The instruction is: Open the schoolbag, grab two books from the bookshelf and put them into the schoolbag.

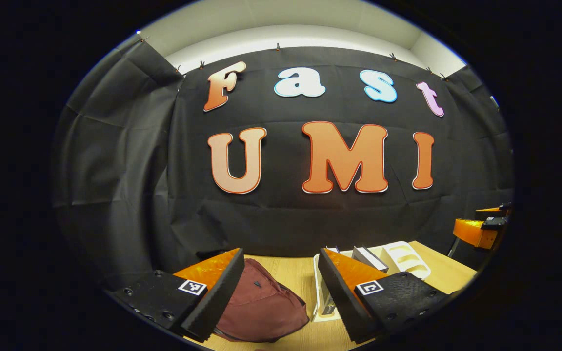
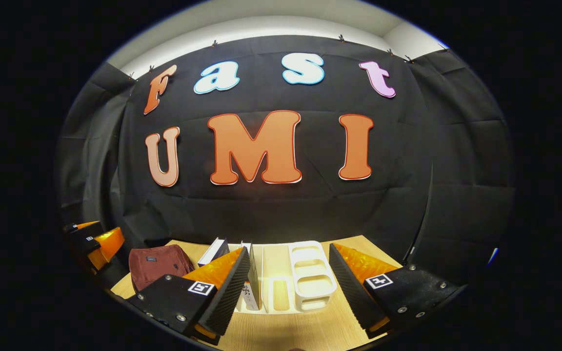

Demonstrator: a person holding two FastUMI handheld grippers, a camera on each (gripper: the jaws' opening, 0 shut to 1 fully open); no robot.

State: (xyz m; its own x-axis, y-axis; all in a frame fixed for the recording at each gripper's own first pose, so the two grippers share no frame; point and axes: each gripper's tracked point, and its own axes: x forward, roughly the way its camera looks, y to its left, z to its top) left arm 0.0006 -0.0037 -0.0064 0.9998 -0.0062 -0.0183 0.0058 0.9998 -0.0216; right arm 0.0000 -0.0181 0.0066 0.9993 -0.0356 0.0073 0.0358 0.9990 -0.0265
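Observation:
A maroon schoolbag (image 1: 266, 312) lies on the wooden table, low between the fingers of my left gripper (image 1: 281, 297), which is open and holds nothing. In the right gripper view the schoolbag (image 2: 156, 265) sits at the left, beside a white bookshelf (image 2: 312, 275). One book (image 2: 250, 292) stands in the rack and another book (image 2: 215, 251) leans at its left end. My right gripper (image 2: 288, 292) is open and empty, held above the table in front of the bookshelf. From the left gripper view the bookshelf (image 1: 405, 258) and a book (image 1: 370, 258) lie to the right.
The wooden table (image 2: 281, 334) ends at the black cloth wall behind the bag and rack. The right gripper (image 1: 481, 229) hangs at the far right of the left gripper view. The left gripper (image 2: 93, 241) hovers at the left edge of the right gripper view.

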